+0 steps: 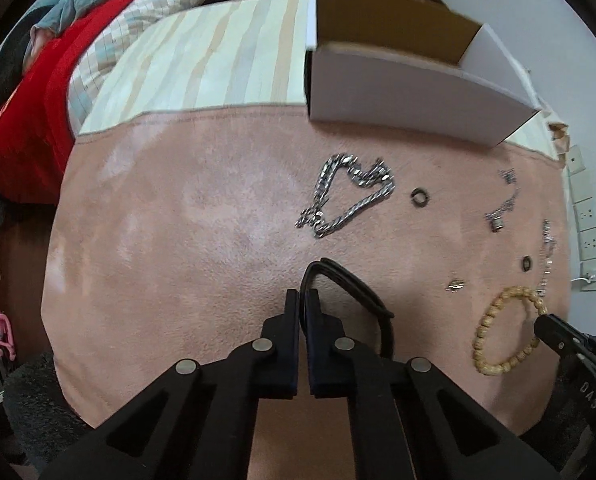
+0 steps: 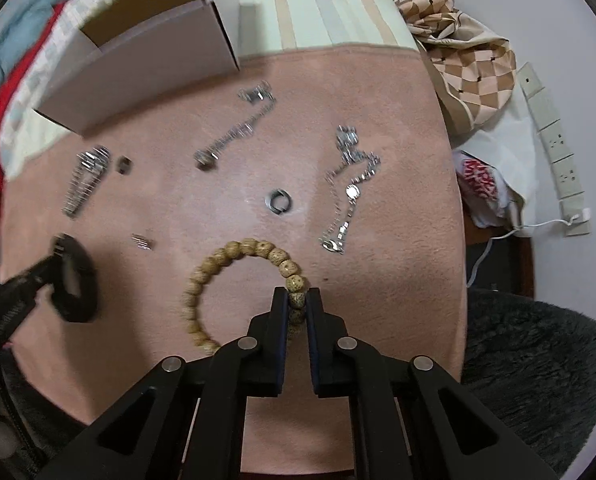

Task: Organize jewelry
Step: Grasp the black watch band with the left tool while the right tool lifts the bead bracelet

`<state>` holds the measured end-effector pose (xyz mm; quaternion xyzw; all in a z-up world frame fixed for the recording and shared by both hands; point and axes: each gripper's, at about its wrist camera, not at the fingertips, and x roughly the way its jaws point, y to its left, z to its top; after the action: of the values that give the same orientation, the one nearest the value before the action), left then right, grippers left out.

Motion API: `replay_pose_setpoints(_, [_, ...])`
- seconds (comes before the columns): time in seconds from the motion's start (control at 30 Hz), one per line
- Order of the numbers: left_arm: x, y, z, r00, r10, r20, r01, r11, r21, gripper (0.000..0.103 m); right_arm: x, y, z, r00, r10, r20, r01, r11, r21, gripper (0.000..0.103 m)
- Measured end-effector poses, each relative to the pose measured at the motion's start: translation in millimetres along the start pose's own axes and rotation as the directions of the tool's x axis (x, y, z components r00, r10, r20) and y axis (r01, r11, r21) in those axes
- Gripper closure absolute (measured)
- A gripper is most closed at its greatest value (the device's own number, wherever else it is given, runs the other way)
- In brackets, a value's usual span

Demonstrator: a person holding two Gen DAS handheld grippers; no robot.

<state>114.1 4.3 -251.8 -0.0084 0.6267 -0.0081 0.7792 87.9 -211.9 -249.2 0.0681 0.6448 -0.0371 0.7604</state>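
Right wrist view: your right gripper (image 2: 296,305) is pinched on the bead bracelet (image 2: 233,292); the box (image 2: 137,76) lies at 11 o'clock. Your left gripper (image 1: 304,300) is clamped on the black band (image 1: 358,292).

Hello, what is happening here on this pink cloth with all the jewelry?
A person is sorting jewelry with hand-held tongs. The left tongs are shut on a black band. The right tongs are shut on a wooden bead bracelet. Both pieces are still down near the pink cloth. A thick silver chain, two small dark rings and thinner chains lie loose on the cloth. An open white box stands at the far edge; no jewelry shows in it.
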Motion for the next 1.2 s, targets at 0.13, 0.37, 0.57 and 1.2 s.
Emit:
replay_pose_setpoints(0.13, [-32,3,6,0.997,-0.046,0.061,0.046,0.999,0.003,0.103,-28,2,6,0.996,0.083,0.039,-0.083,0.996,0.007,0.094])
replay_pose_setpoints(0.37, [-84,-4,37,0.98,-0.123,0.155,0.122,0.992,0.017,0.103,-82,15,29,0.979,0.16,0.123,-0.155,0.987,-0.046,0.094])
replay_pose_setpoints(0.57, [-105,-3,76,0.963,-0.163,0.213,0.16,0.987,0.03,0.102,-132,29,72,0.957,0.184,0.223,-0.161,0.98,-0.117,0.094])
replay_pose_setpoints(1.2, [21,23,12,0.985,-0.155,-0.081,0.141,0.977,-0.16,0.049,-83,10,31,0.974,0.168,0.149,-0.167,0.986,-0.019,0.094])
